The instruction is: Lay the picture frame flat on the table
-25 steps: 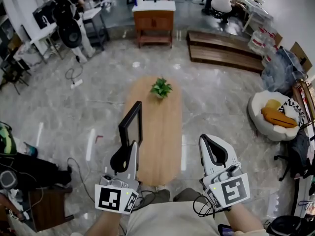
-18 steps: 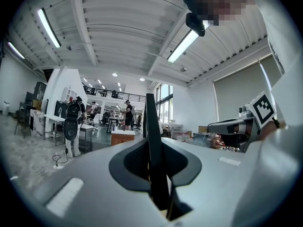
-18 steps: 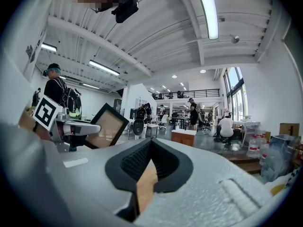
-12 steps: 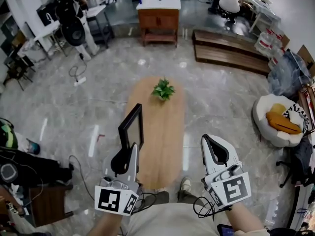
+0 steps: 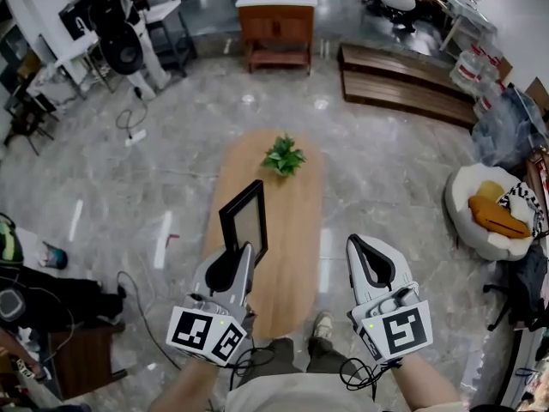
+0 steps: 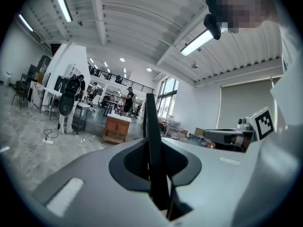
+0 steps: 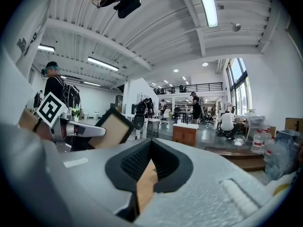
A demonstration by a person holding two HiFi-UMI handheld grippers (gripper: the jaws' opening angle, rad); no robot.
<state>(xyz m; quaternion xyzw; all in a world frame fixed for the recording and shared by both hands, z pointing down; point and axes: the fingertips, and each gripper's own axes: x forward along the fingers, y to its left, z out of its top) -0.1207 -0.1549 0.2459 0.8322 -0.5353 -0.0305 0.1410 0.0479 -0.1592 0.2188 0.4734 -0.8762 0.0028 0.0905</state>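
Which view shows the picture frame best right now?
Head view: most of the picture frame shows, tilted over the table, clamped in the left hand-held gripper. Left gripper view shows only its edge; right gripper view, part of its face.

A small green plant is standing upright. Beyond it, a wooden cabinet with a white top is standing on the grey floor, and a low wooden platform is lying to its right. A yellow cushion is resting in a white beanbag (far right), and a power strip is lying at left.
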